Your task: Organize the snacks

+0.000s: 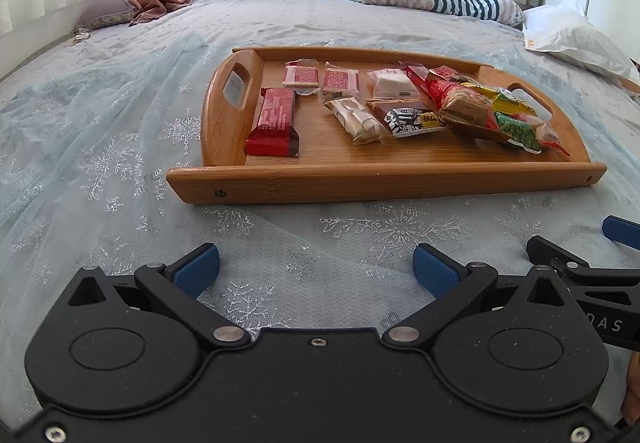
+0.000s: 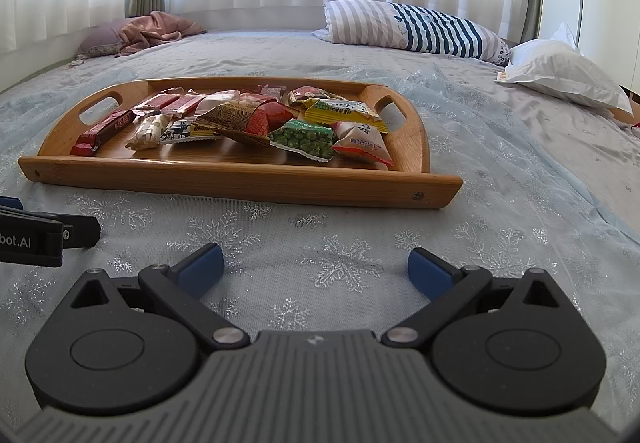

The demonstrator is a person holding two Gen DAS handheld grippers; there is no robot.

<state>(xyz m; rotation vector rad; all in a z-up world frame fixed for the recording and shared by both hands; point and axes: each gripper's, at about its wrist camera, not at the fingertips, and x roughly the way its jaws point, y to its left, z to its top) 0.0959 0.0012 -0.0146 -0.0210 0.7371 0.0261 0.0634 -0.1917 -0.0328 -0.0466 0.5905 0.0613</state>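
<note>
A rectangular bamboo tray with cut-out handles (image 1: 276,185) sits on a bed covered by a pale blue sheer cloth with silver snowflakes (image 1: 100,163), at about twelve o'clock from both grippers and well apart from them. On the tray, a long dark red wrapped bar (image 1: 274,122) lies at the nine o'clock end, with two small pink-and-red wafer packets (image 1: 301,75) beyond it toward eleven o'clock. Near the middle lie a cream-coloured wrapped sweet (image 1: 356,119) and a black-and-white packet with a yellow end (image 1: 412,119). Toward three o'clock a heap of packets overlaps: a brown patterned pouch (image 2: 240,119), a green packet of peas (image 2: 306,137) and a white packet with red edges (image 2: 362,145). The left gripper (image 1: 316,269) hovers low over the cloth with its blue-padded fingers spread wide and nothing between them. The right gripper (image 2: 316,269) is likewise spread wide and empty. A striped pillow (image 2: 400,25) lies at the far edge of the bed.
</note>
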